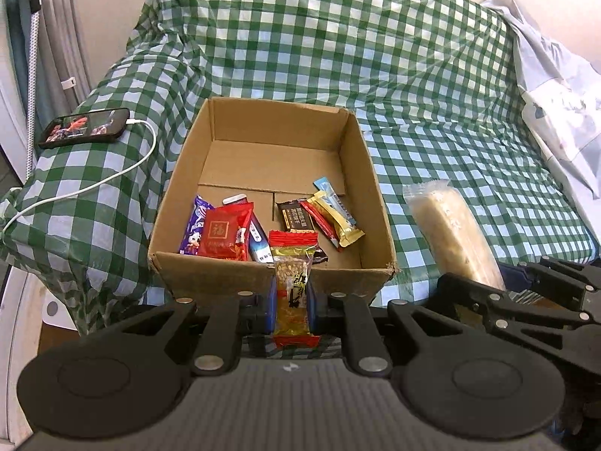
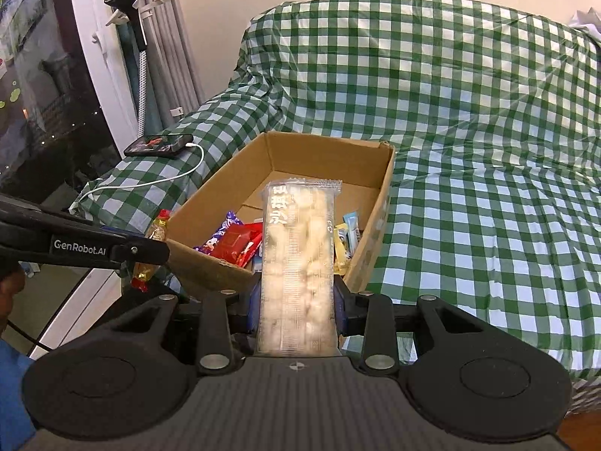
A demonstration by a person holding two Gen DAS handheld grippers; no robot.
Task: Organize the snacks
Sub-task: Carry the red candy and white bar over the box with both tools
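The left gripper [image 1: 292, 302] is clamped narrowly on a small peanut candy bar [image 1: 292, 282], and the right gripper [image 2: 296, 312] is closed on a long clear-wrapped puffed rice bar [image 2: 298, 263]. Just ahead of both sets of fingers sits the cardboard box [image 1: 263, 274], already holding several wrapped snacks [image 1: 225, 235]. Judging by this, most sorting is done; these two bars remain to be dropped in.
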